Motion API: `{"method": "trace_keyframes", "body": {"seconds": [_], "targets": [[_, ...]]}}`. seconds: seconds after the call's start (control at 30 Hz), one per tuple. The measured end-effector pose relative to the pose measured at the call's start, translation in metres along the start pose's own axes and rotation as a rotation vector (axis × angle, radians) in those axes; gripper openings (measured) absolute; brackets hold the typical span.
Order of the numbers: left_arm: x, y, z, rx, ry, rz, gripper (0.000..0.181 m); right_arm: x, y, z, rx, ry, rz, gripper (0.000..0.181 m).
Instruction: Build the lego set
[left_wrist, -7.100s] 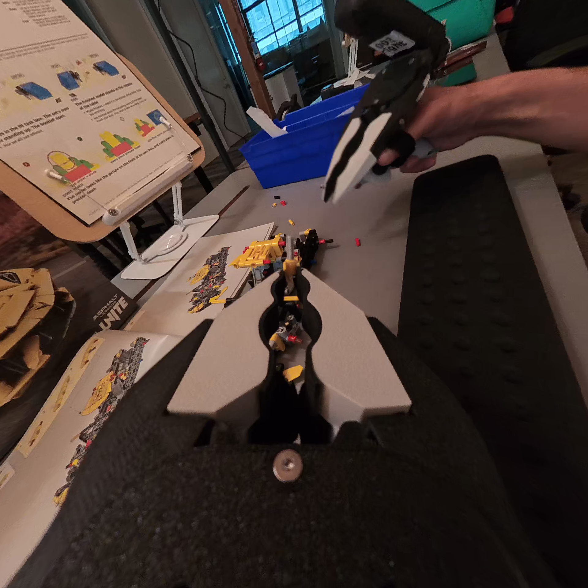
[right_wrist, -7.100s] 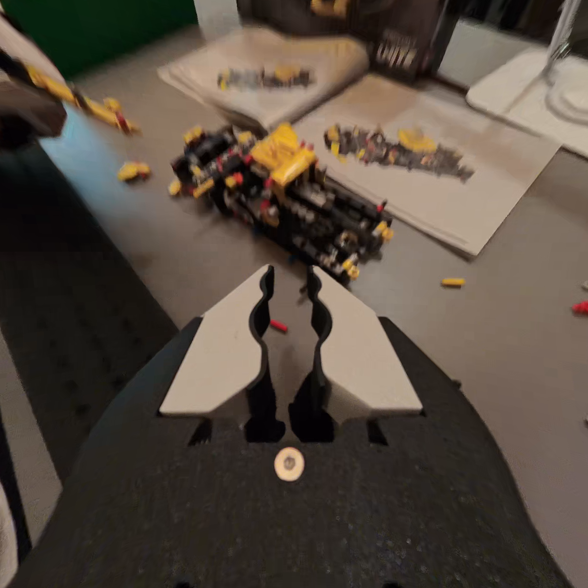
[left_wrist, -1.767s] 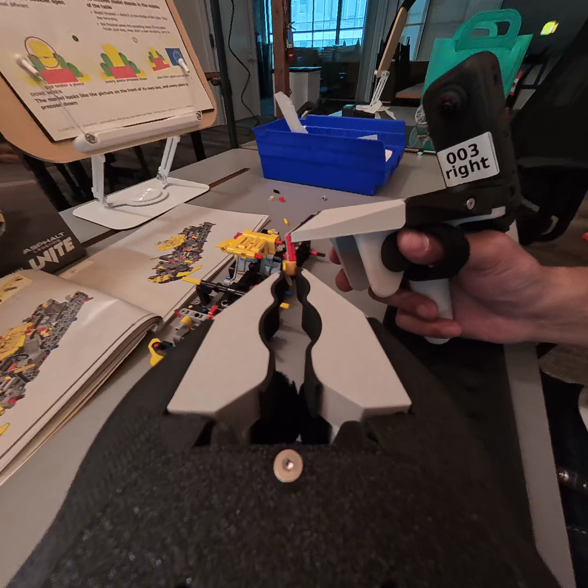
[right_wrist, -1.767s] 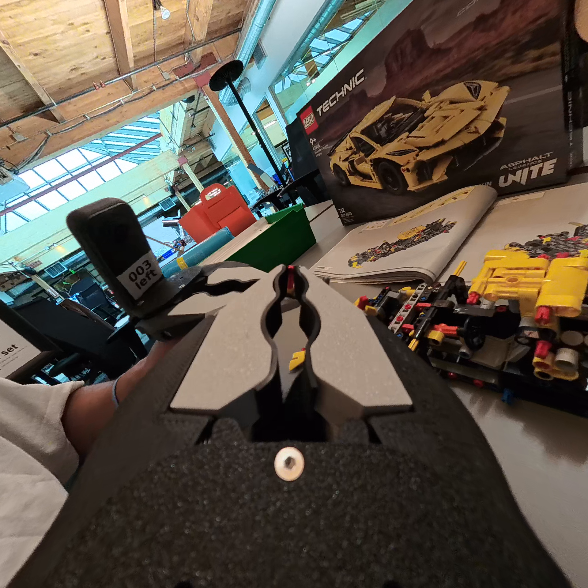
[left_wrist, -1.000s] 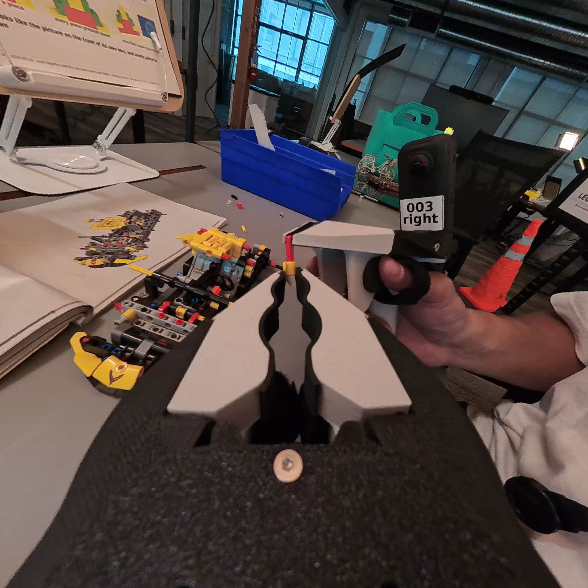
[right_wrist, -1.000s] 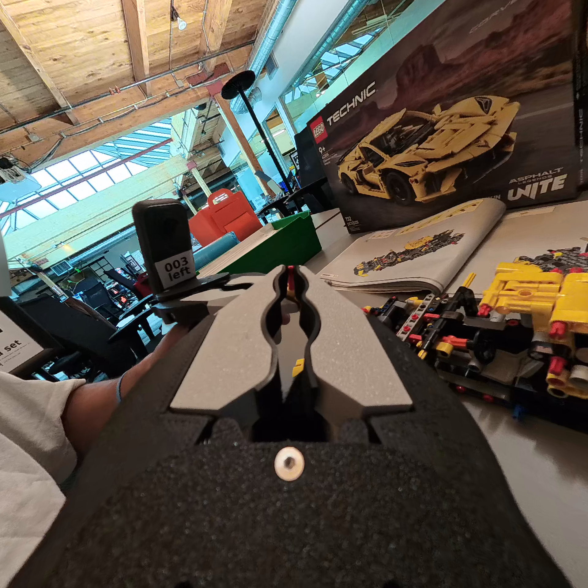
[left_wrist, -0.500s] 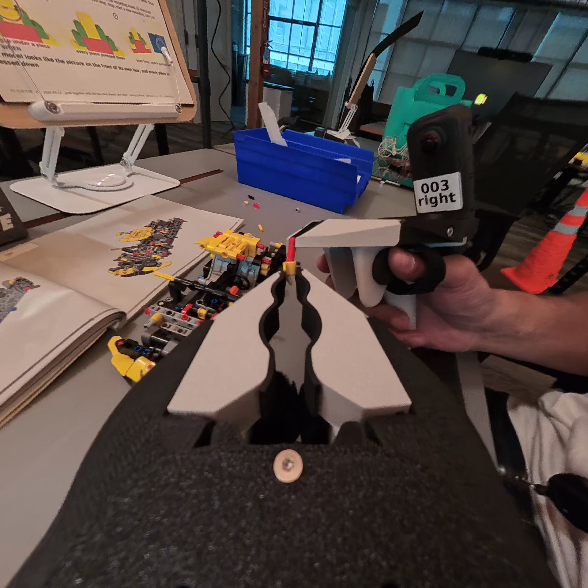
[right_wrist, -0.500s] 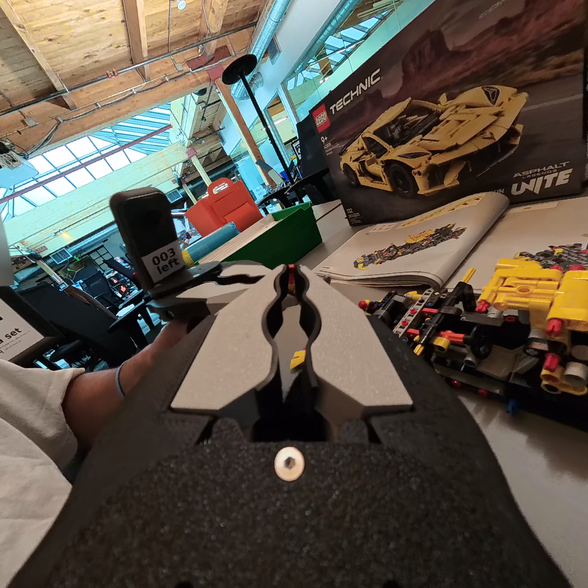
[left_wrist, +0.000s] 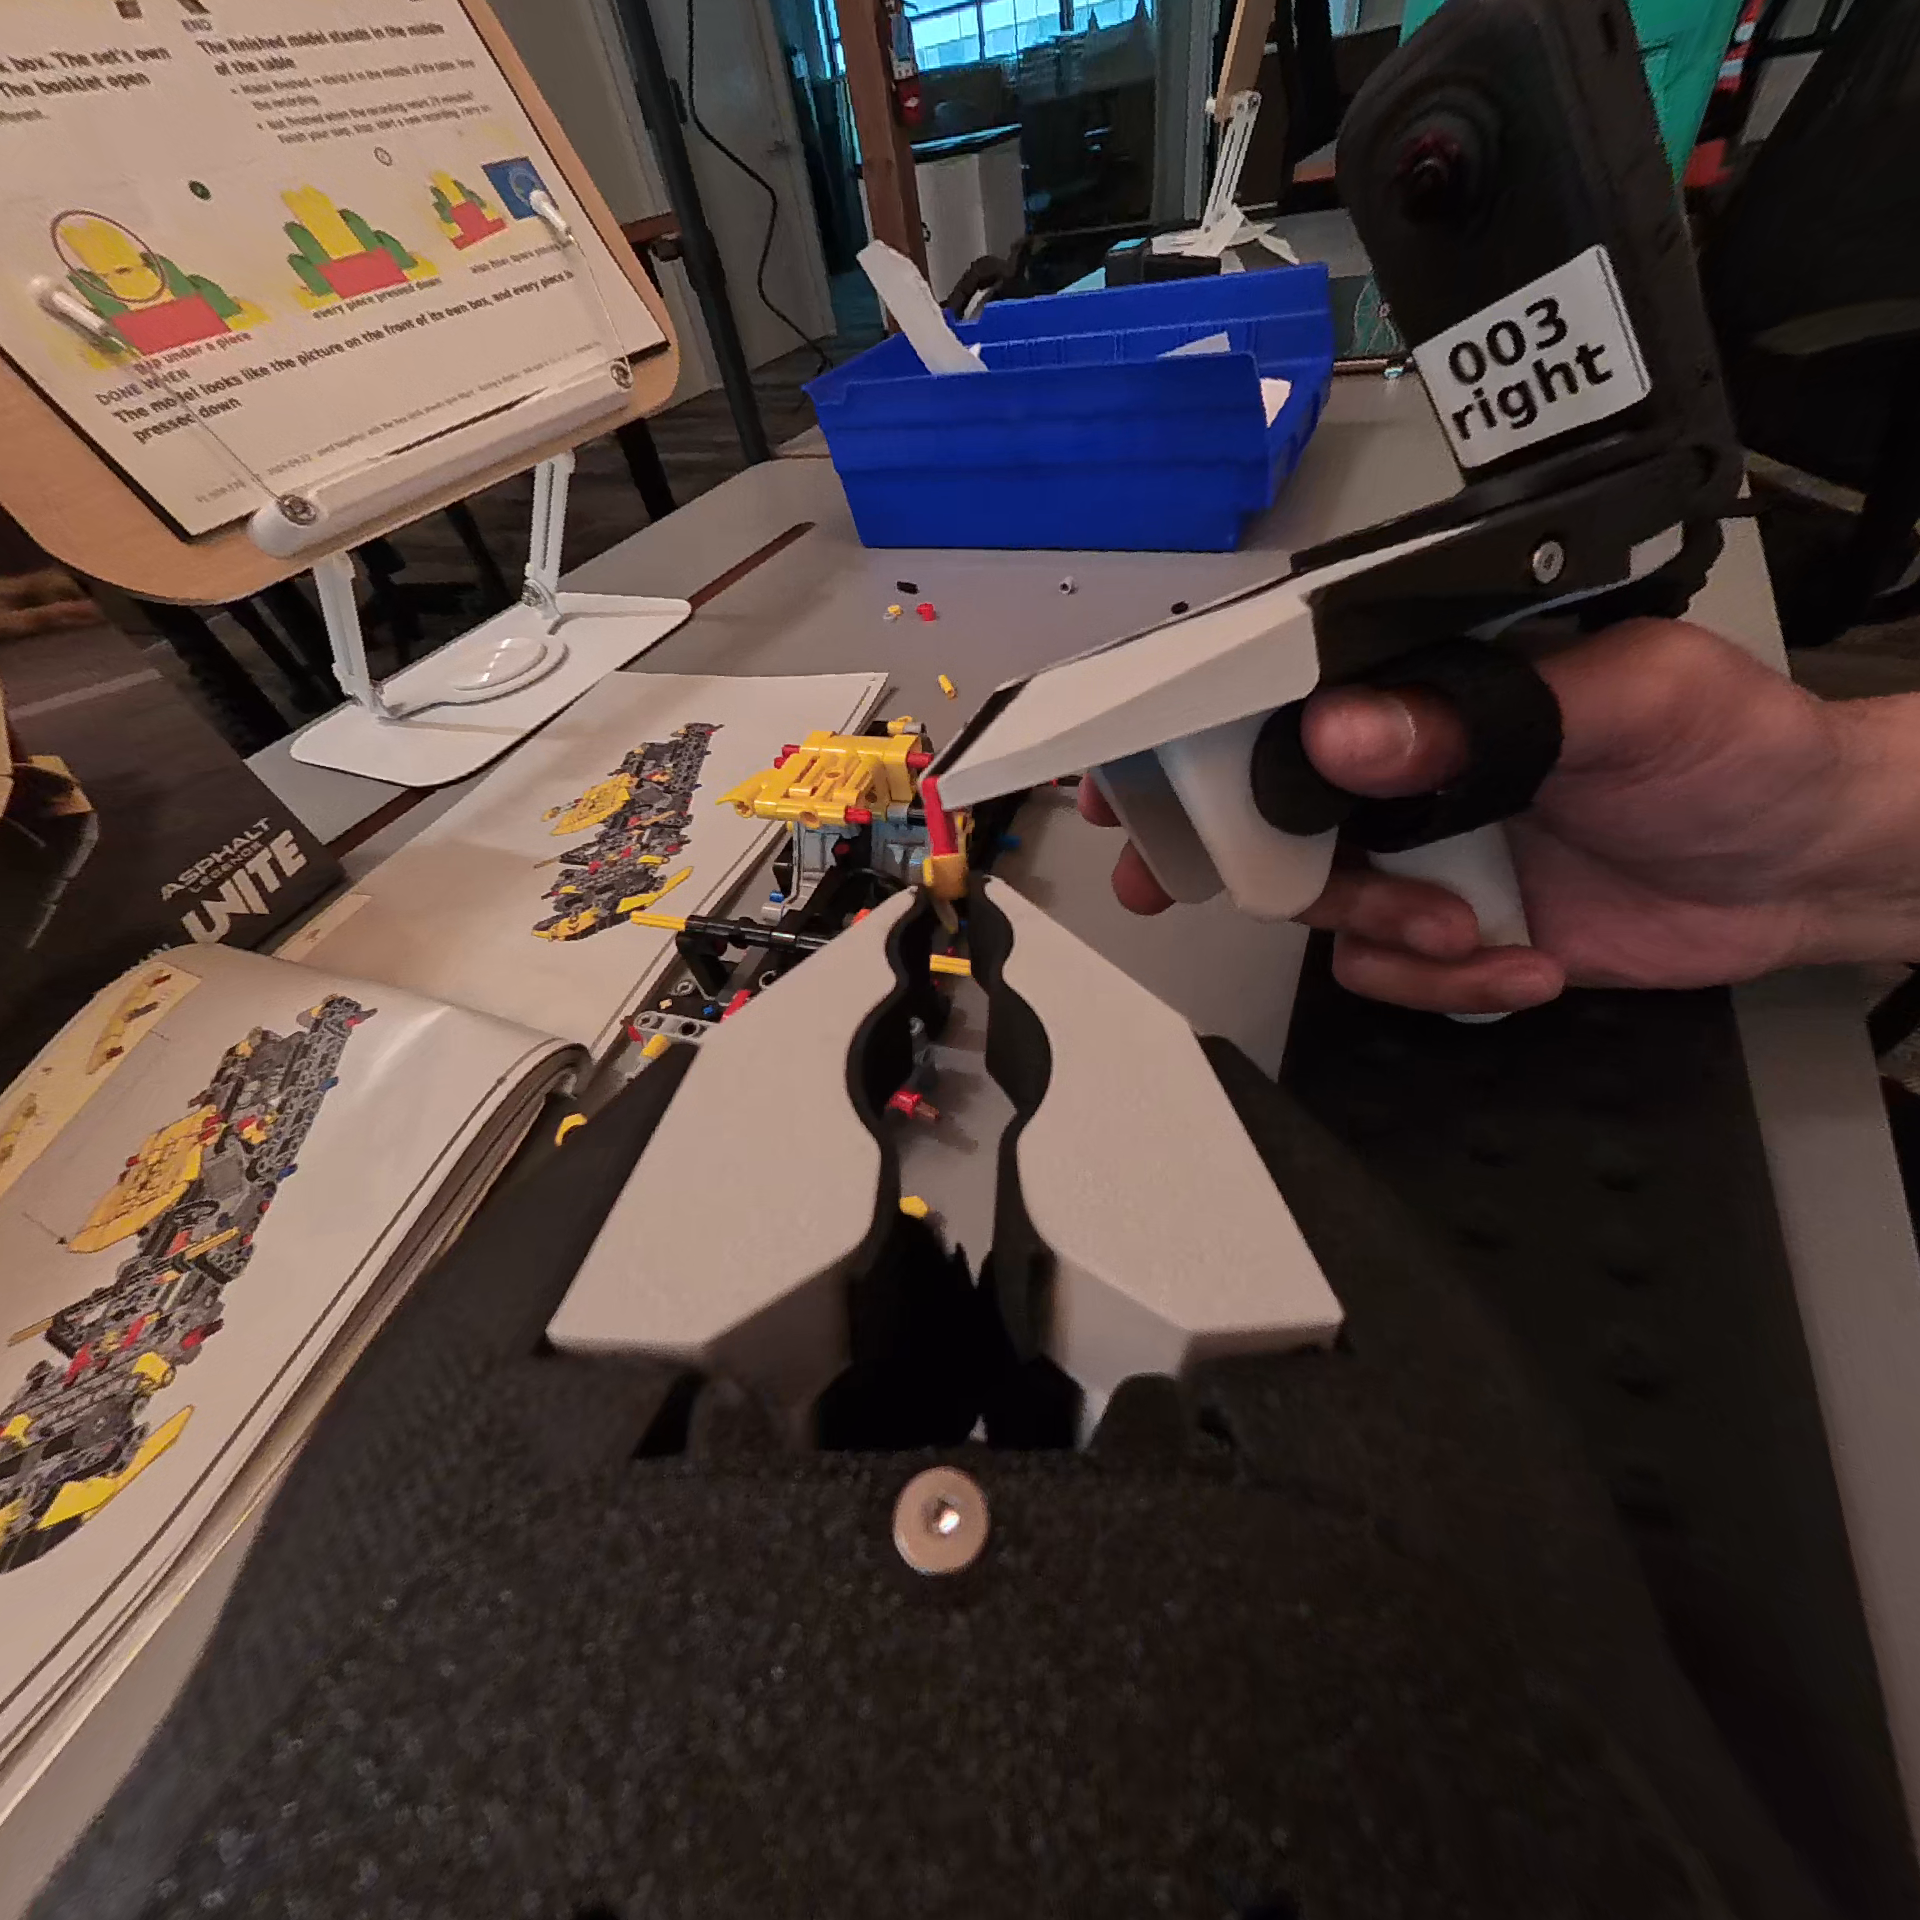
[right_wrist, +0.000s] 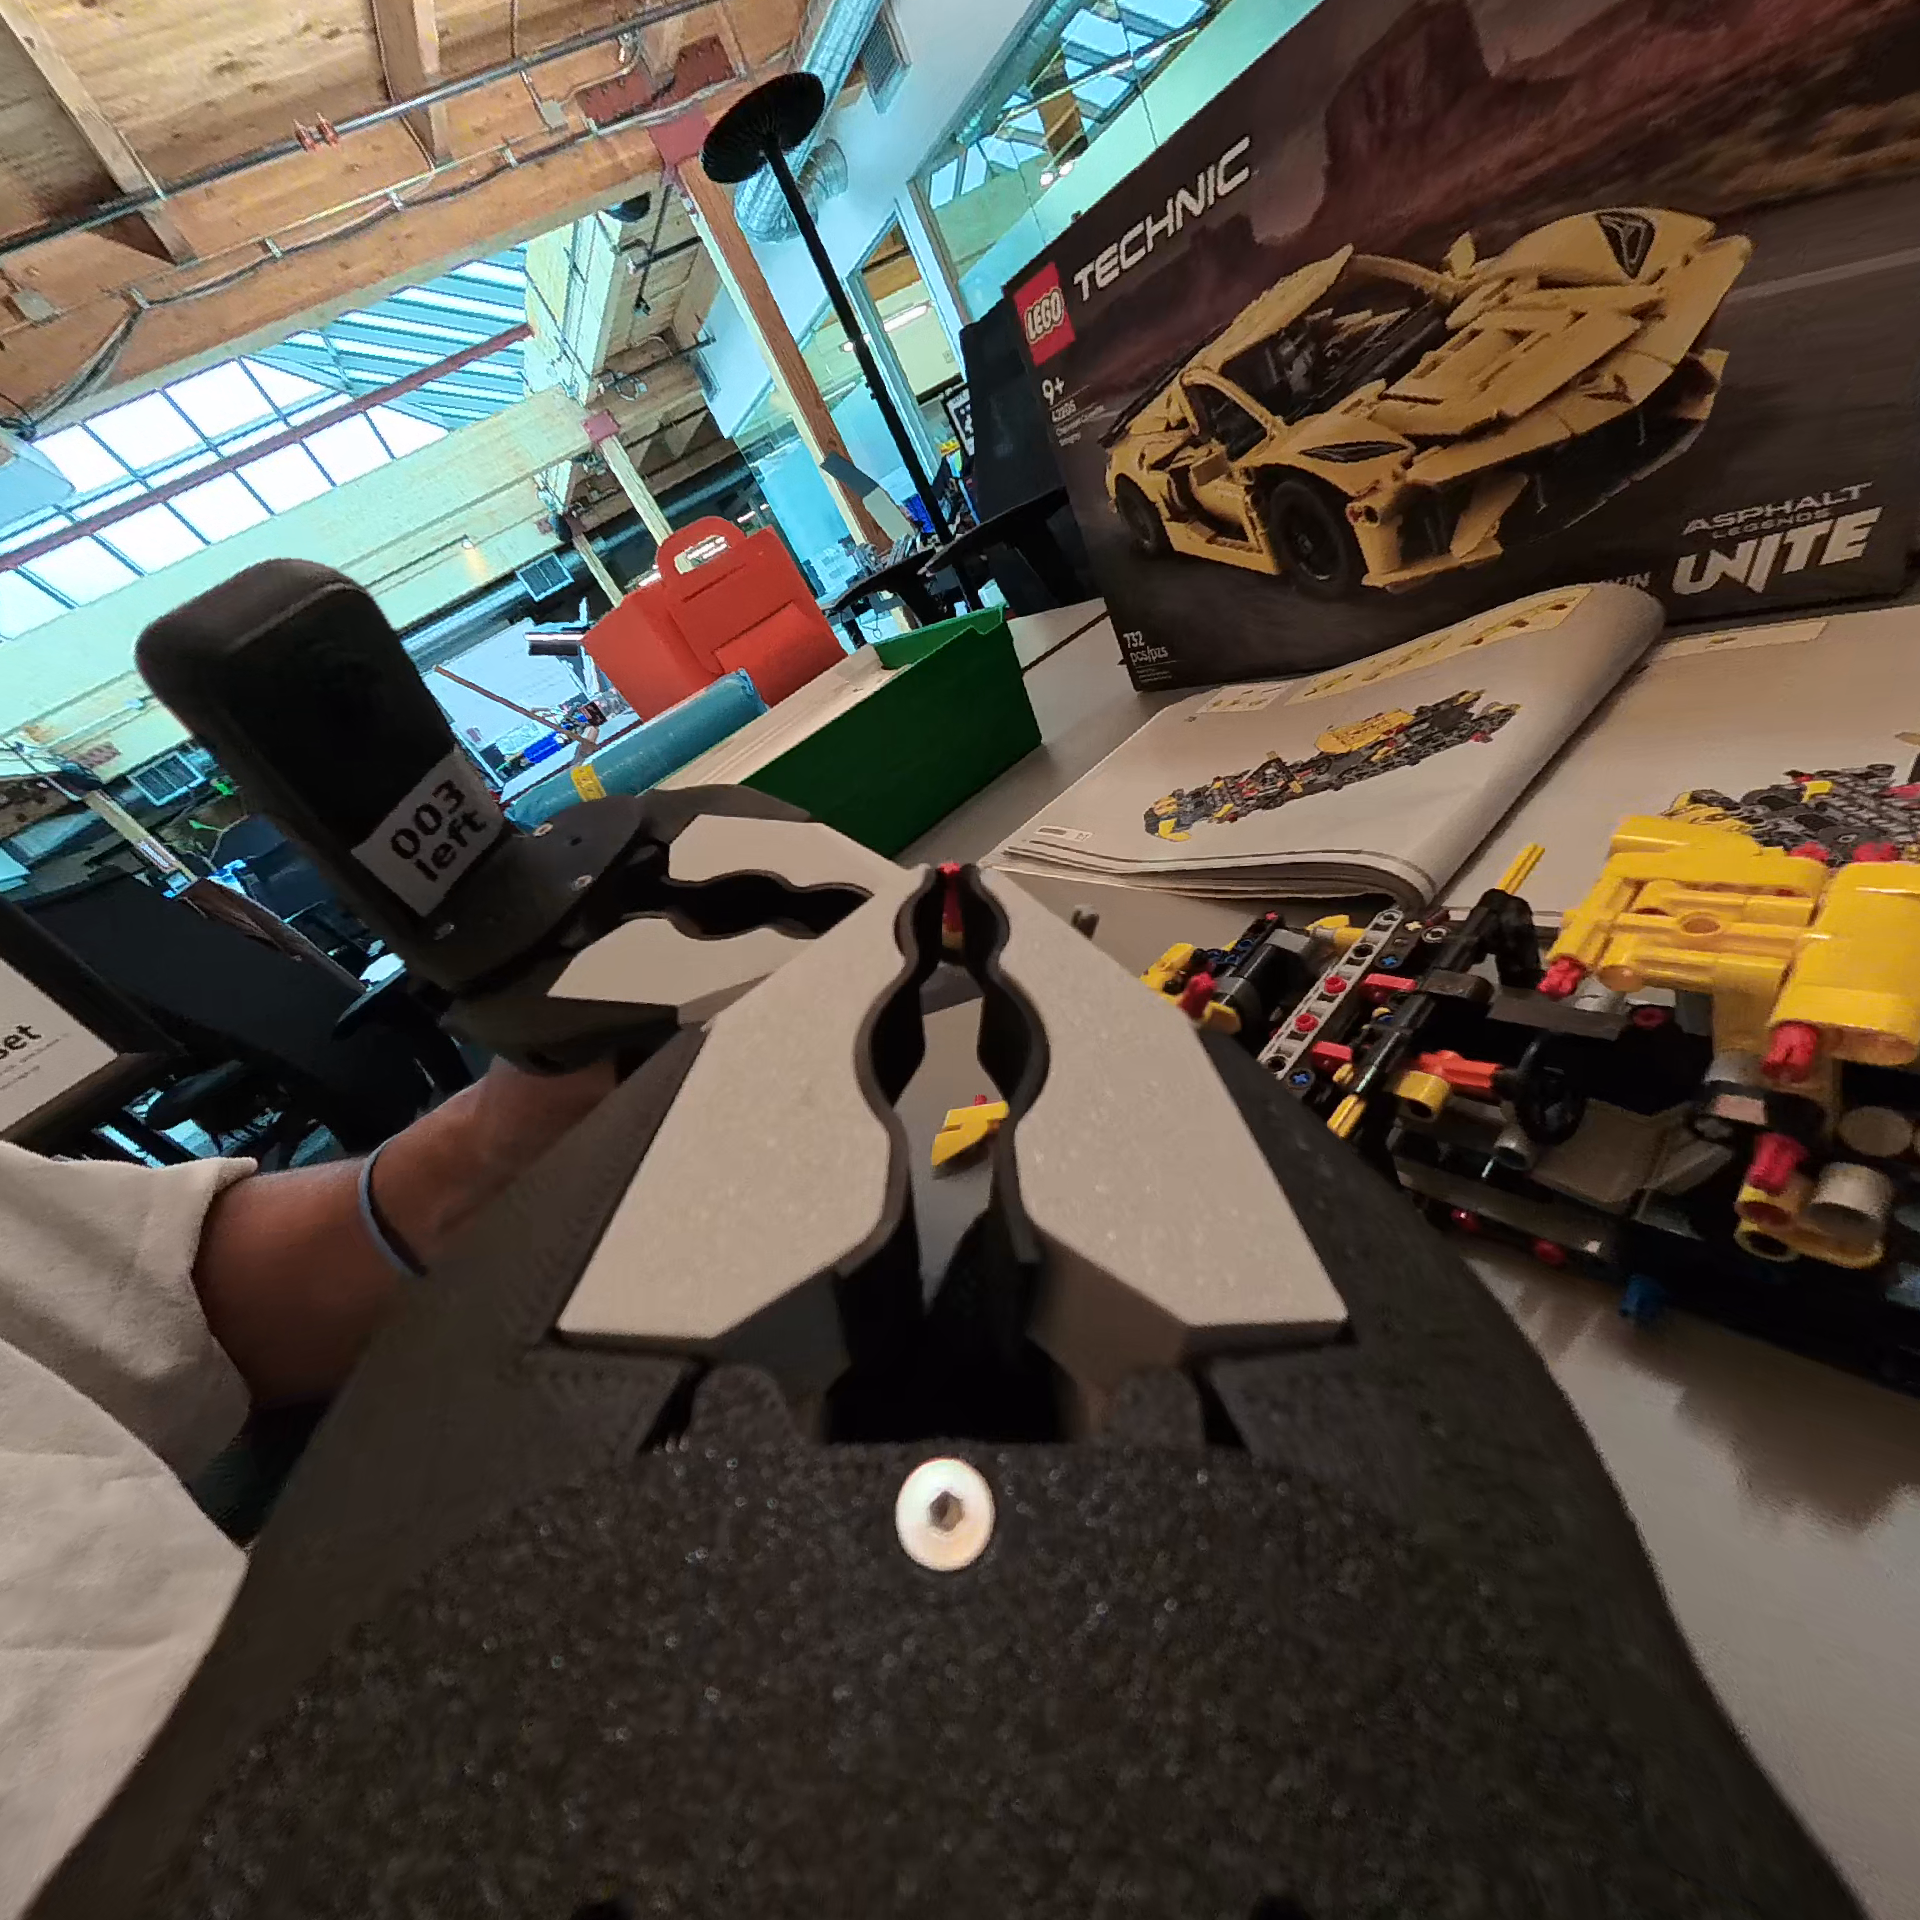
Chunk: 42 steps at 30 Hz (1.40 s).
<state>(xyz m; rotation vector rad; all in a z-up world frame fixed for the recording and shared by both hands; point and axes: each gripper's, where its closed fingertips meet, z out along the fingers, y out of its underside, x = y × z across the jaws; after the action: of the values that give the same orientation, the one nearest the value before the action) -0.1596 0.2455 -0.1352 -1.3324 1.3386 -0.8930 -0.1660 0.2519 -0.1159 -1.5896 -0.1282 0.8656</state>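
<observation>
We have a small red pin pinched in the tips of our right gripper, its lower end seated in a little yellow connector that our left gripper grips at its own tips. Both pairs of fingers are closed on these two parts, meeting in the air just above the half-built car chassis, which lies on the table beside the open instruction booklet. The set's box stands behind the booklet toward the table's far edge, and a blue bin sits at another edge. We judge this a sub-assembly step: joining pin and connector. Next we should press them fully home along the pin's axis, then carry the piece to the chassis. A yellow piece shows low between our right fingers; whether it is held, we cannot tell.
</observation>
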Motion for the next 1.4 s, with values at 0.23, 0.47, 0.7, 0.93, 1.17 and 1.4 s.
{"method": "trace_keyframes", "body": {"seconds": [0.23, 0.47, 0.7, 0.93, 1.17, 1.4], "targets": [[-0.0024, 0.0012, -0.0003, -0.002, 0.004, -0.047, 0.006, 0.0017, 0.0010, 0.0014, -0.007, 0.006, 0.012, 0.002], [-0.0033, 0.0004, 0.0001, -0.003, -0.030, 0.024, 0.006, 0.0022, -0.0005, 0.0005, 0.003, -0.001, 0.032, 0.002], [-0.0070, 0.0003, -0.0005, -0.010, -0.069, 0.082, 0.006, 0.0029, -0.0009, 0.0004, 0.004, -0.002, 0.041, 0.006], [-0.0028, 0.0026, 0.0019, -0.037, -0.098, 0.192, 0.006, 0.0034, -0.0003, 0.0016, -0.001, -0.006, 0.051, 0.004], [-0.0063, 0.0008, -0.0004, -0.021, -0.090, 0.121, 0.006, 0.0032, 0.0011, 0.0017, -0.003, -0.001, 0.048, 0.003], [-0.0012, 0.0003, 0.0007, -0.028, -0.100, 0.201, 0.006, 0.0046, 0.0008, 0.0002, -0.005, -0.002, 0.052, 0.003]]}}
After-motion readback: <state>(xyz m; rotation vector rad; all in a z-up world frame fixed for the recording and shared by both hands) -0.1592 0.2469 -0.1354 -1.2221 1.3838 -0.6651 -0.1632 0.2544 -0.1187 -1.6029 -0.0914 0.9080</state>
